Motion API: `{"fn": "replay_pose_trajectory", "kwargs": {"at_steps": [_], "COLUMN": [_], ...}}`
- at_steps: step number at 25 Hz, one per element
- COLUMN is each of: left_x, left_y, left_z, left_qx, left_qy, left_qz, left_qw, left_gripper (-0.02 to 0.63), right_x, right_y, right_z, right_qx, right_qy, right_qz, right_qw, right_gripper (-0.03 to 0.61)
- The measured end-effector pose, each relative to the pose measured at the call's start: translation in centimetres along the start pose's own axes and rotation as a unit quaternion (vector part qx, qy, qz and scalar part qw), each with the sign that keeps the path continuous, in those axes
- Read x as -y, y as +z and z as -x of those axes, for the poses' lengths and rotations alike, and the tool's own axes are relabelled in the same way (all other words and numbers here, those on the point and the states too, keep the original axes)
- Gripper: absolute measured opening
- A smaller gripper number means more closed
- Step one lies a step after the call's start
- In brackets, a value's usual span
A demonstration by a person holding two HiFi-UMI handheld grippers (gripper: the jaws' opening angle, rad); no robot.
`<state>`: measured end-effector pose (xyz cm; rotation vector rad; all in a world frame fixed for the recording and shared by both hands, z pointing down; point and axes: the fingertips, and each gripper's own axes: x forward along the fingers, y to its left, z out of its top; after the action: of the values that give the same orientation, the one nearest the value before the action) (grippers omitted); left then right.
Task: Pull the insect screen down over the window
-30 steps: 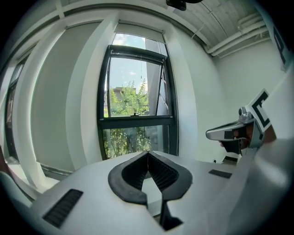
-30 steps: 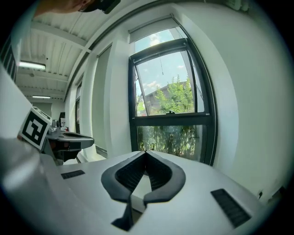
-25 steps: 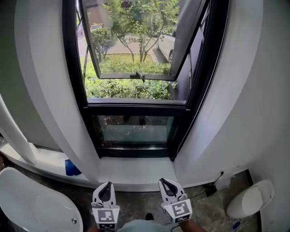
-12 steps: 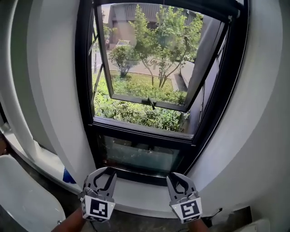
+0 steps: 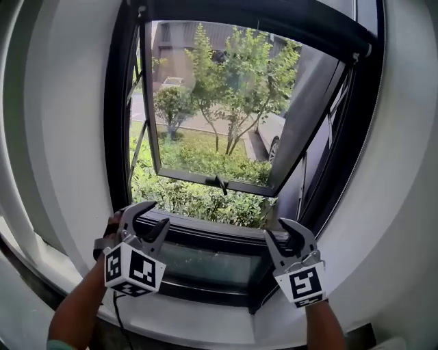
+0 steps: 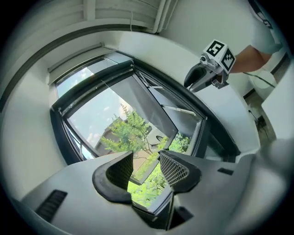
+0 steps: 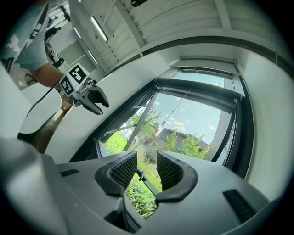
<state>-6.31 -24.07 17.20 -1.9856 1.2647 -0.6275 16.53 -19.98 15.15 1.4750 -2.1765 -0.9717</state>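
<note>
Both arms are raised in front of the black-framed window (image 5: 120, 137), forearms angled up from the bottom of the head view. My left hand (image 5: 109, 231) holds the left gripper (image 5: 150, 220) at the frame's lower left corner, level with the horizontal bar over the lower fixed glass pane (image 5: 205, 263). It is tilted, jaws aimed up and right. The right gripper (image 5: 286, 236) sits at the lower right corner of the frame, jaws aimed up, marker cube facing me.

Left gripper: jaws opening, a gap shows between the mesh pads (image 6: 173, 169), and nothing is in it, only trees and the sash behind. Right gripper: jaws also opening, pads apart, nothing between them, only greenery behind. Neither gripper touches the frame as far as I can tell.

The insect screen is not drawn. Its long black roller cassette (image 5: 274, 20) runs along the top edge of the frame, high above both grippers and well apart from them. A thin pull cord (image 7: 174, 108) hangs from that cassette into the opening, visible in the right gripper view. Its lower end is above and between the two grippers, and neither touches it.

The grey glazed sash (image 5: 205, 102) is swung outward, bottom rail pushed out. The white window sill (image 5: 205, 321) lies below both grippers.
</note>
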Motion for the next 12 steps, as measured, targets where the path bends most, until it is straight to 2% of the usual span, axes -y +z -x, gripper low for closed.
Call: {"fn": "replay_pose_trajectory", "kwargs": {"at_steps": [4,7,10,12], "left_x": [-8.0,-13.8,-18.0,-20.4], "left_y": [2.4,4.4,5.9,6.5], "left_z": [-3.6,-5.5,-7.8,-9.1], "left_qx": [0.036,0.061,0.076,0.076], "left_qy": [0.038,0.06,0.079,0.091], "left_qz": [-0.027,-0.039,-0.058,-0.076], "left_qw": [0.9983,0.9956,0.9923,0.99], "left_gripper": [0.216,0.258,0.284,0.301], "right_x": [6.0,10.2,14.1,16.2], "right_y": [3.9,7.0,8.8,10.1], "right_z": [-3.6,-5.8,-7.3,-8.3], "right_qx": [0.006,0.01,-0.005,-0.009], "right_qy": [-0.05,-0.091,-0.134,-0.151], "right_qz": [0.052,0.097,0.136,0.142], "right_qw": [0.997,0.991,0.982,0.978], "right_gripper": [0.121,0.121,0.127,0.14]}}
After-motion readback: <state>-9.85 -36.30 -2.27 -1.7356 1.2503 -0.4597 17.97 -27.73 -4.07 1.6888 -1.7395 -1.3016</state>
